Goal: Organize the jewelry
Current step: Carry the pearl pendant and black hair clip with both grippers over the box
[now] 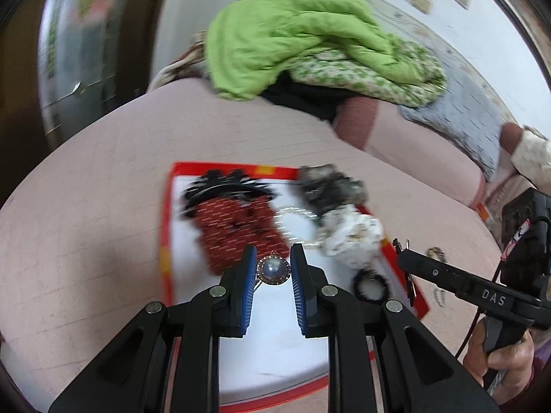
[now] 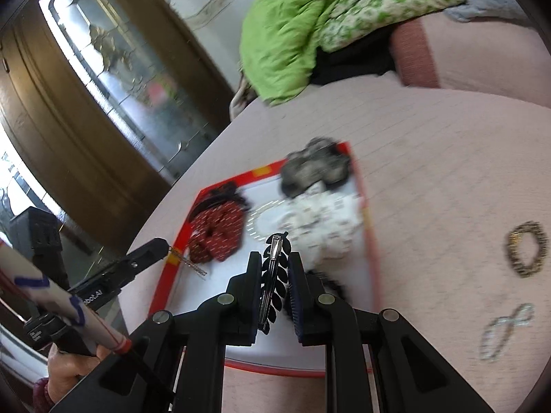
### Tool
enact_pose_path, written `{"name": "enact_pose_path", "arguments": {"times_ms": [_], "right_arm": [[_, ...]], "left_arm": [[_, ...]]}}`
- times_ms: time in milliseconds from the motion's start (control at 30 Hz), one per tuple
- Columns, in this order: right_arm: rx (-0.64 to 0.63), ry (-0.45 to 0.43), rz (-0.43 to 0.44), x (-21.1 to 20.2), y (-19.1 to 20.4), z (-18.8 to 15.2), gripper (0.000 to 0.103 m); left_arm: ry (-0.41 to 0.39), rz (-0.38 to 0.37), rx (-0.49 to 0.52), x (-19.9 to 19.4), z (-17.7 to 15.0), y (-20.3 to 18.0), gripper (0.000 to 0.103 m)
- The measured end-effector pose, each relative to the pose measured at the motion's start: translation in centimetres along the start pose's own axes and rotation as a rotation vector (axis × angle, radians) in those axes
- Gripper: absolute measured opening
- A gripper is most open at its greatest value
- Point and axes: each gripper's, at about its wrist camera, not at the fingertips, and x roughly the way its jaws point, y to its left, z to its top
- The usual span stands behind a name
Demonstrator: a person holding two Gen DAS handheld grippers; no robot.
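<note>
My left gripper (image 1: 273, 258) is shut on a pearl ring (image 1: 273, 270) with a rim of small stones, above the near part of a red-rimmed white tray (image 1: 165, 241). My right gripper (image 2: 274, 256) is shut on a black leaf-shaped hair clip (image 2: 272, 275) with a silver bar, also over the tray (image 2: 370, 241). The tray holds a black claw clip (image 1: 224, 186), a red scrunchie (image 1: 234, 230), a grey scrunchie (image 1: 327, 186), a white scrunchie (image 1: 351, 237), a small black hair tie (image 1: 372, 284) and a silver chain (image 1: 292, 210). The picture is blurred.
The tray lies on a pink bed cover (image 2: 447, 155). A gold-brown bracelet (image 2: 525, 253) and a silver chain (image 2: 506, 330) lie on the cover right of the tray. A green quilt (image 1: 292, 41) is heaped at the back. A wooden door (image 2: 86, 120) stands to the left.
</note>
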Motion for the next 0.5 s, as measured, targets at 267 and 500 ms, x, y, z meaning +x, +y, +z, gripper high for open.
{"name": "enact_pose_path", "arguments": {"times_ms": [267, 500], "right_arm": [[-0.017, 0.054, 0.01, 4.3, 2.5, -0.8, 0.017], [-0.012, 0.094, -0.018, 6.4, 1.9, -0.7, 0.017]], "left_arm": [[0.031, 0.031, -0.042, 1.0, -0.4, 2.6, 0.019], [0.053, 0.034, 0.013, 2.4, -0.1, 1.5, 0.019]]}}
